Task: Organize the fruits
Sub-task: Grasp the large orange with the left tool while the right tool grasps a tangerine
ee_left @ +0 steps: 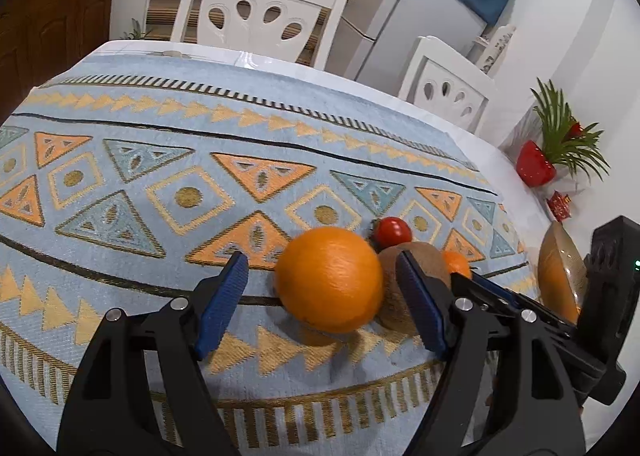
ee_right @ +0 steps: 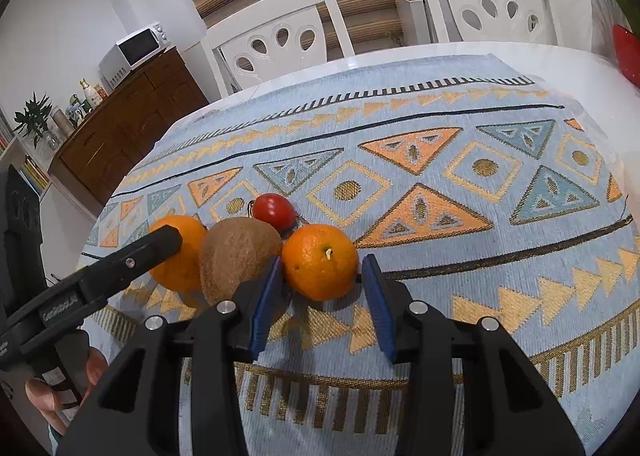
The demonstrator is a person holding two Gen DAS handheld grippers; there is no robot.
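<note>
Nearest in the left wrist view, the left gripper has its blue pads spread wide on either side of the big orange, with a gap on the left and the right pad reaching past it beside the kiwi. In the right wrist view, the right gripper is likewise parted around the small orange, the left pad just beside it and squeezed against the kiwi. All four fruits sit clustered on the near part of the patterned tablecloth, the tomato just behind them.

Both oranges look firm, round and fairly weighty, with a dimpled skin that should grip well; taking each across its widest middle seems best, since a round fruit may roll out of an off-centre pinch. The kiwi looks fuzzy and softer; the tomato is glossy, probably slippery and easily bruised.

Small white lettering on the left gripper's arm is too blurred to read reliably.

A bowl stands at the right.
</note>
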